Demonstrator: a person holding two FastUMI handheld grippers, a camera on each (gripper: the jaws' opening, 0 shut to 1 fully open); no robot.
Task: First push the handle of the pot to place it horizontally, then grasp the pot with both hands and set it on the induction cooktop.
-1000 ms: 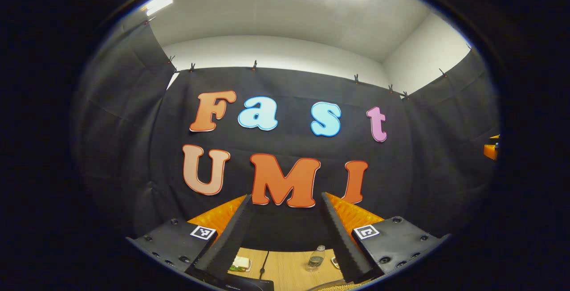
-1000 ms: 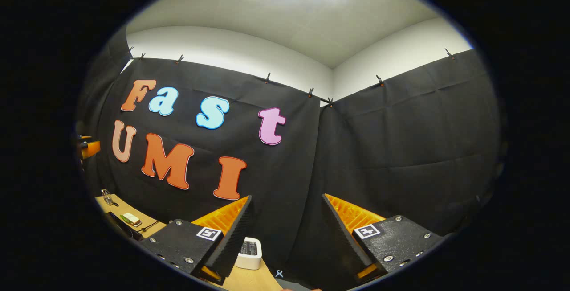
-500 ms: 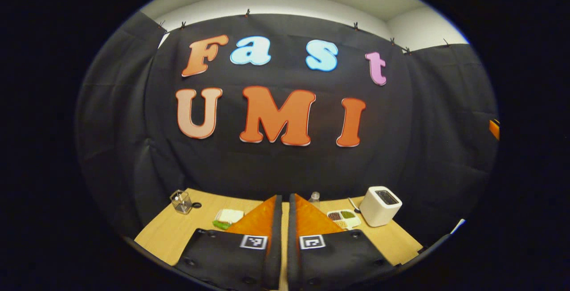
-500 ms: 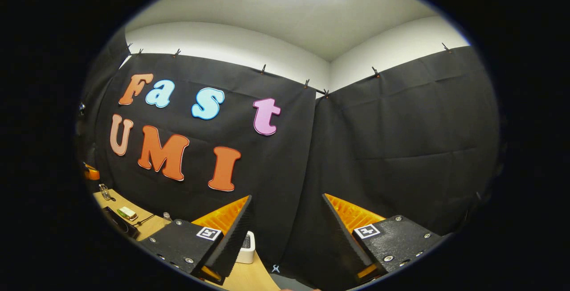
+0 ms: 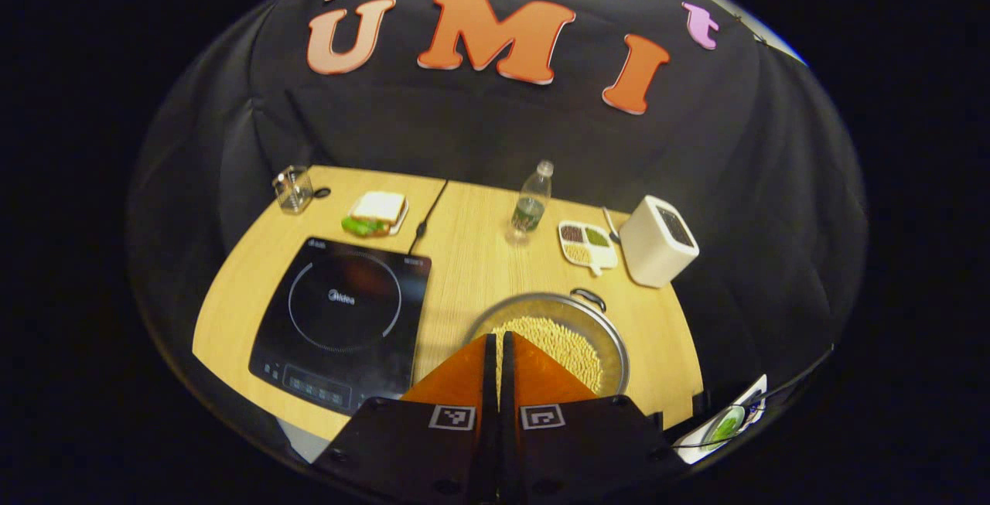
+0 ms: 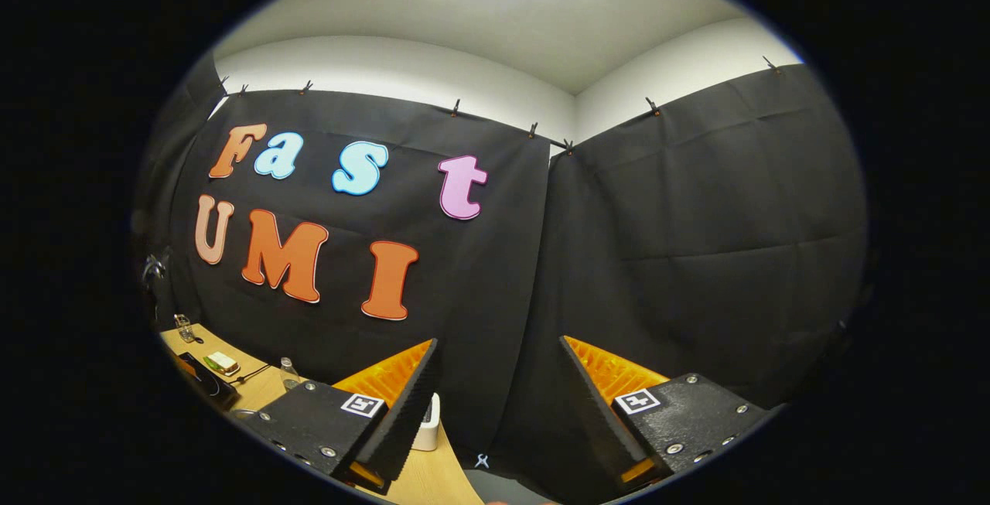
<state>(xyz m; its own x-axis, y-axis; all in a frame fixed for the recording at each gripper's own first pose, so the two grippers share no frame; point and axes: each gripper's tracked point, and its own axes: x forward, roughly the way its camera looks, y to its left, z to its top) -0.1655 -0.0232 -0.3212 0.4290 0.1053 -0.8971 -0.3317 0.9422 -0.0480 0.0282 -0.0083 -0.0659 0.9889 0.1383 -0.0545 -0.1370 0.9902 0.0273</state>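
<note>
Pot (image 5: 553, 339) right of cooktop (image 5: 340, 319), handle (image 5: 589, 298) rearward; left tongs (image 5: 496, 346) pressed together, right tongs (image 6: 499, 358) spread.

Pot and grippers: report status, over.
Left gripper shut, empty, above the pot. Right gripper open, aimed at the booth wall. Pot beside the induction cooktop, not on it. Cooktop bare.

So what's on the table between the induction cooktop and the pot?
Nothing: in the left gripper view, bare wooden table separates the induction cooktop from the pot of beans.
</note>
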